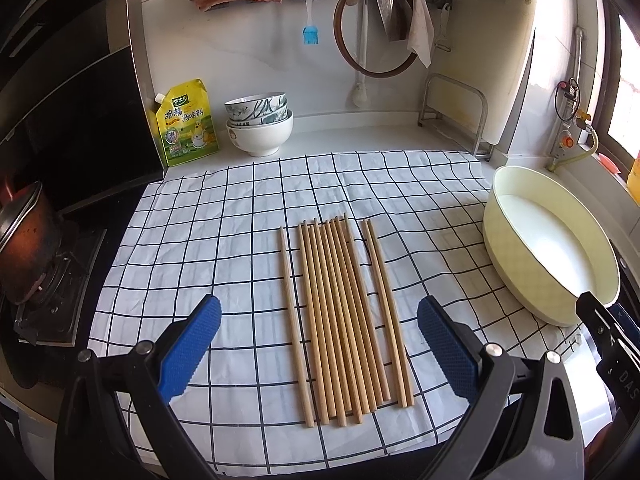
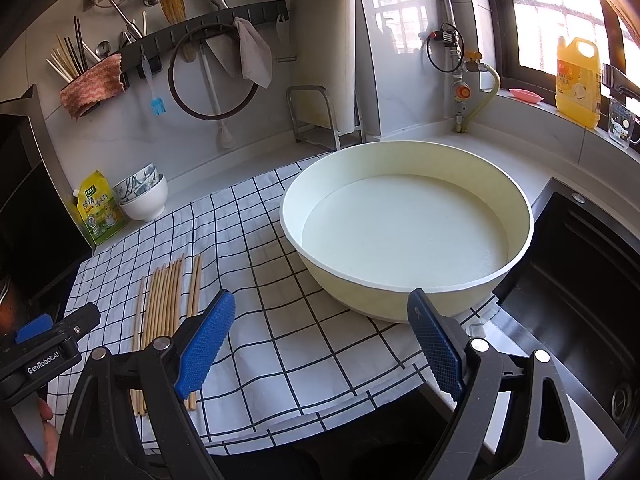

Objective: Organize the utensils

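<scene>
Chopsticks [image 1: 340,320] lying on the checked cloth [image 1: 200,240] on the table, long axis pointing straight away from the left gripper [image 1: 320,344], jaws spread wide, holding nothing. Right gripper [image 2: 328,356] also gaping, facing the basin [image 2: 404,236], sitting farther off.

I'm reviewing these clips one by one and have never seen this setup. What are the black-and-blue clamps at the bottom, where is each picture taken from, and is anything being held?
There is no robot arm here. A person holds a two-finger gripper in each hand, and each gripper carries a fisheye camera looking forward along its fingers.

The left wrist view shows the left gripper, open and empty, above a row of wooden chopsticks lying on a checked cloth.

The right wrist view shows the right gripper, also open and empty, facing a large cream basin that stands on the same cloth. The left gripper appears at its left edge.

Further back are stacked bowls and a yellow seasoning pouch.
</scene>
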